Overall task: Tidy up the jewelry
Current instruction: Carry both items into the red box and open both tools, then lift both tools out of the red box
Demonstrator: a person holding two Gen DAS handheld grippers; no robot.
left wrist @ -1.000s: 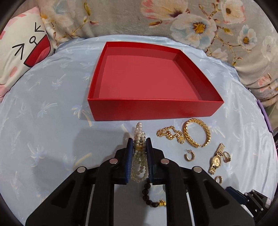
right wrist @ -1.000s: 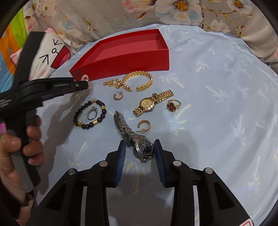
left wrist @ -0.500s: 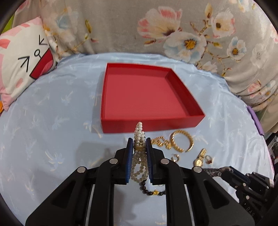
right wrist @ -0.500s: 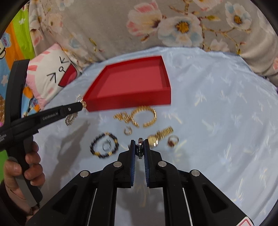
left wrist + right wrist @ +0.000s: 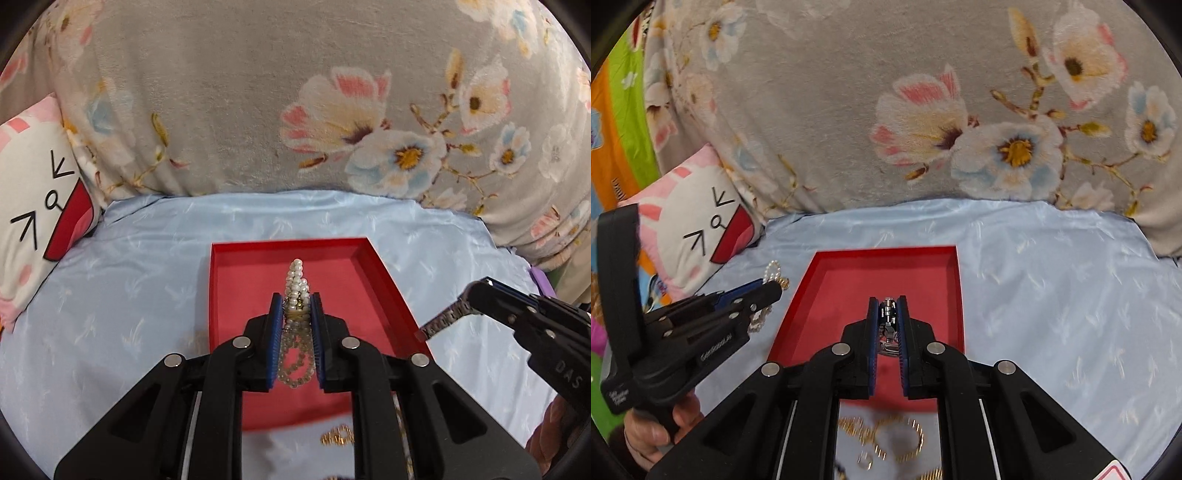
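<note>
Both tools are in the air above the red box, and each one carries a piece. The left tool is clenched on a pearl bracelet; a few loops stand up past the blue pads and the rest hangs down between the jaws, over the red floor of the box. The right tool is closed on a silver watch, which sits pinched between its pads; in the left view the metal band of this watch sticks out from the tool, just over the right wall of the box.

The box looks empty as far as I can see; the parts of its floor behind the tools are hidden. So I judge that the task is only at its beginning: two pieces are lifted and brought to the box, but not yet let go inside.

The rest waits on the light blue sheet of the bed in front of the box. Some gold pieces show there, a bangle and a chain among them, blurred and partly hidden by the tools.
</note>
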